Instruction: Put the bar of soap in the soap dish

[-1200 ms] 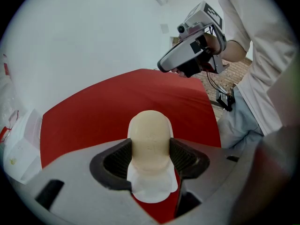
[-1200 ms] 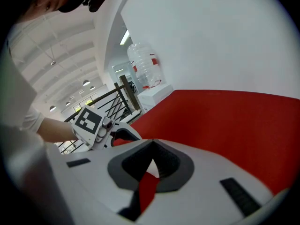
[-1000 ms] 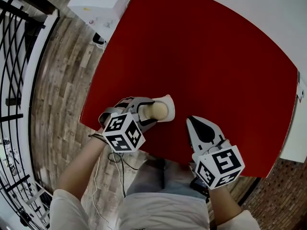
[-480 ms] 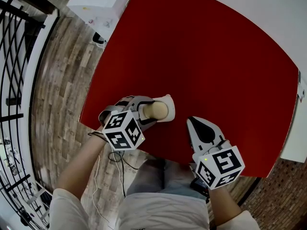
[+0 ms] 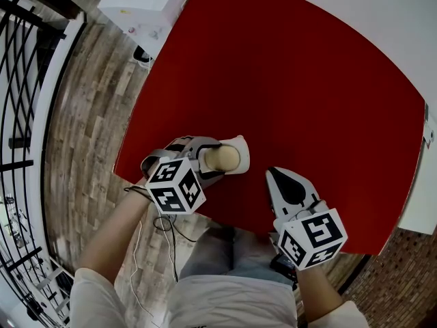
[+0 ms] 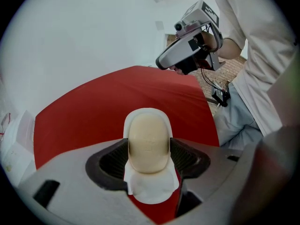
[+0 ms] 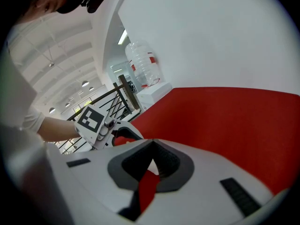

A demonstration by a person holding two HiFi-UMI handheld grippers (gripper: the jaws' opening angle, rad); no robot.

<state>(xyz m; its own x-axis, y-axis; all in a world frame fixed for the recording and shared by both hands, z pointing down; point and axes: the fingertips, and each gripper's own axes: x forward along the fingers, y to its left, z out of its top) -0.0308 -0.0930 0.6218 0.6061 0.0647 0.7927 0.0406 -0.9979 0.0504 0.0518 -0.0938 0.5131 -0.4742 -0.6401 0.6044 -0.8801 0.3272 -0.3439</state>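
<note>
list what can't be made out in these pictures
- Contact under the bar of soap: in the left gripper view the soap covers the floor of the soap dish, so it may be resting there or held just above.
- Stamp on the soap: left gripper view, too faint to read.
- Dish's end nearest the person: head view, hidden by the left gripper.
- Water bottle label: right gripper view, too small.
</note>
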